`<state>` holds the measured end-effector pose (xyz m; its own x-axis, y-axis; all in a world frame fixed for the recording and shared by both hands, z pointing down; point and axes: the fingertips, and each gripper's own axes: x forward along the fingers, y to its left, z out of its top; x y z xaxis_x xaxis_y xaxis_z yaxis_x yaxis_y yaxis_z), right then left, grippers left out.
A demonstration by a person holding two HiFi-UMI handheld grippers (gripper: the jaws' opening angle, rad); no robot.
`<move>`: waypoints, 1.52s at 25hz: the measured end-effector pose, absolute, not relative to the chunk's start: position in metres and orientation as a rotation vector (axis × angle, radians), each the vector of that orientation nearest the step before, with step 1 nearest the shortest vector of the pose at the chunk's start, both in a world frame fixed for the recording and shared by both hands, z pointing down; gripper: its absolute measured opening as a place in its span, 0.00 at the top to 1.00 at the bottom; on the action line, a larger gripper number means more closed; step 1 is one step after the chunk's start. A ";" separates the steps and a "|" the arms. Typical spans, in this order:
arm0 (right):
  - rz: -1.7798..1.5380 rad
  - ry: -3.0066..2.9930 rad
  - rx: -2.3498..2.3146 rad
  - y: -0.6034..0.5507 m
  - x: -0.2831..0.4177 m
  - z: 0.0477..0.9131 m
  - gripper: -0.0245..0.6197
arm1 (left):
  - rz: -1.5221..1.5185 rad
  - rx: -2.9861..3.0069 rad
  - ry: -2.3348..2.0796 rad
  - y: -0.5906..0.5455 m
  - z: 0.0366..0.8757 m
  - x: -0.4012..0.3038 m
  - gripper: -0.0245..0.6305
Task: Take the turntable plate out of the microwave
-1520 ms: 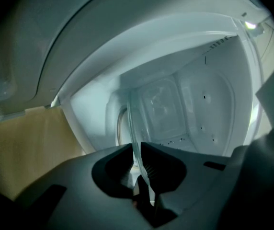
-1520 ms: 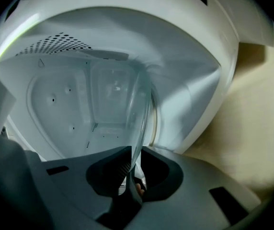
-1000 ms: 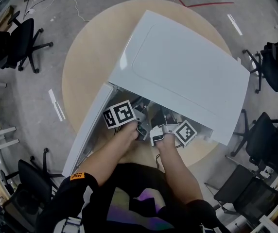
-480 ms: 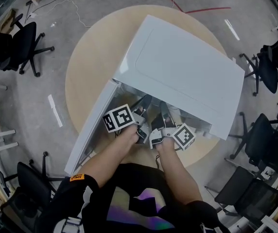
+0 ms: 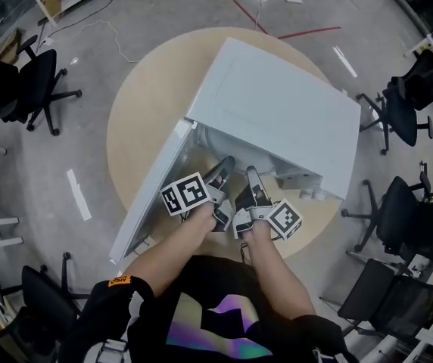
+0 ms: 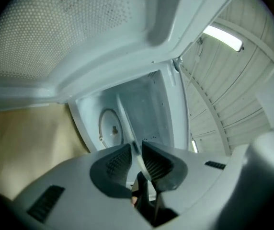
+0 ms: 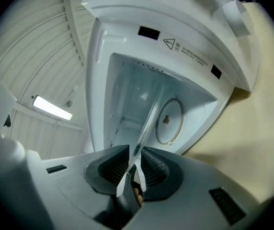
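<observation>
Drawing the plate out is the step in hand, as I judge it. In the head view a boxy white microwave oven (image 5: 277,119) sits on a round pale-wood table (image 5: 141,104), its white door (image 5: 152,195) swung wide to the person's left; the left gripper (image 5: 222,166) and the right gripper (image 5: 251,178) sit side by side at the mouth of the cavity; the plate itself cannot be made out from up here.

In the left gripper view the two dark ribbed pads are pinched on the rim of the clear round glass turntable plate (image 6: 126,121), which shows edge-on as a thin pale line running from the jaws towards the cavity; behind it the round recess in the cavity floor (image 6: 110,128) lies bare with its small hub showing, so the plate looks lifted clear of its seat.

In the right gripper view the pads are likewise clamped on the glass rim (image 7: 147,120), the plate again a slim streak in front of the open cavity, with the bare recess (image 7: 169,121) just beside it.

The next move calls for both grippers to pull back together at one pace, keeping the glass level and clear of the door and the cavity edge, then to set it down on bare table; uneven pulling could twist the rim out of a grip.
</observation>
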<state>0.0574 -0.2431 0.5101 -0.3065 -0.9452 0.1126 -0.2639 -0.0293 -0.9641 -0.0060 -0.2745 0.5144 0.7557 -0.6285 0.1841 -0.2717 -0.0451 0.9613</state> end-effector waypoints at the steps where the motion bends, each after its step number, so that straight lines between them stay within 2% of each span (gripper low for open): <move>1: -1.360 1.618 -1.271 -0.238 0.054 0.503 0.85 | -0.336 1.638 -0.727 -0.269 0.511 -0.008 0.80; 12: -1.342 1.672 -1.347 -0.172 0.031 0.494 0.84 | -0.357 1.634 -0.691 -0.204 0.497 -0.034 0.80; 24: -1.372 1.790 -1.234 -0.114 0.021 0.493 0.84 | -0.408 1.642 -0.778 -0.139 0.496 -0.045 0.80; 38: -1.495 1.923 -1.097 0.004 0.042 0.516 0.83 | -0.438 1.582 -0.942 -0.010 0.516 -0.027 0.79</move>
